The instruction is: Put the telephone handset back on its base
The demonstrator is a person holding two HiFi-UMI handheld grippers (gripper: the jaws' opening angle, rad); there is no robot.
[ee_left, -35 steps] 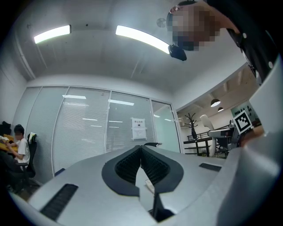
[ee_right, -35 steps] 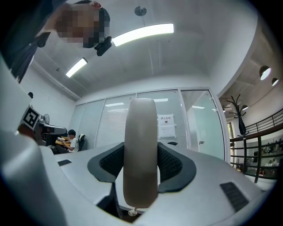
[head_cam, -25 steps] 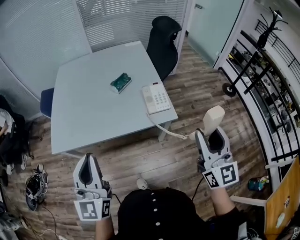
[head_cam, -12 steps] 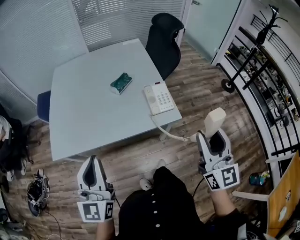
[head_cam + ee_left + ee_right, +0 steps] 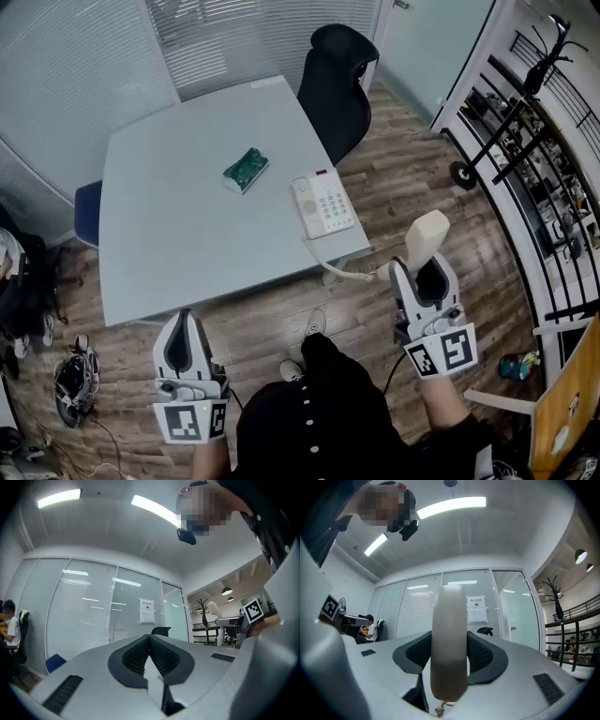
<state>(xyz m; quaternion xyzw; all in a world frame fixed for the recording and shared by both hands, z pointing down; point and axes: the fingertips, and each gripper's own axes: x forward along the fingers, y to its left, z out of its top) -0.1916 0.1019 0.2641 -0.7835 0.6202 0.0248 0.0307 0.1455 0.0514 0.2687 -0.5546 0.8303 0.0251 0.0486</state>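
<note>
The cream telephone base (image 5: 323, 203) with its keypad sits near the right front corner of the pale table (image 5: 178, 225). Its coiled cord (image 5: 345, 270) hangs off the table edge toward the cream handset (image 5: 425, 240). My right gripper (image 5: 419, 267) is shut on the handset, held upright off the table's right front corner; in the right gripper view the handset (image 5: 449, 641) fills the gap between the jaws. My left gripper (image 5: 180, 330) hovers over the floor in front of the table, its jaws shut on nothing, as the left gripper view (image 5: 149, 645) shows.
A green packet (image 5: 246, 171) lies mid-table. A black office chair (image 5: 336, 80) stands behind the table's far right corner, a blue seat (image 5: 85, 208) at its left. Shelving with a railing (image 5: 534, 178) runs along the right. Shoes and cables (image 5: 70, 380) lie on the floor left.
The view has shifted slightly, so table and phone sit a little lower and nearer. Both grippers keep their places, the right one still holding the handset.
</note>
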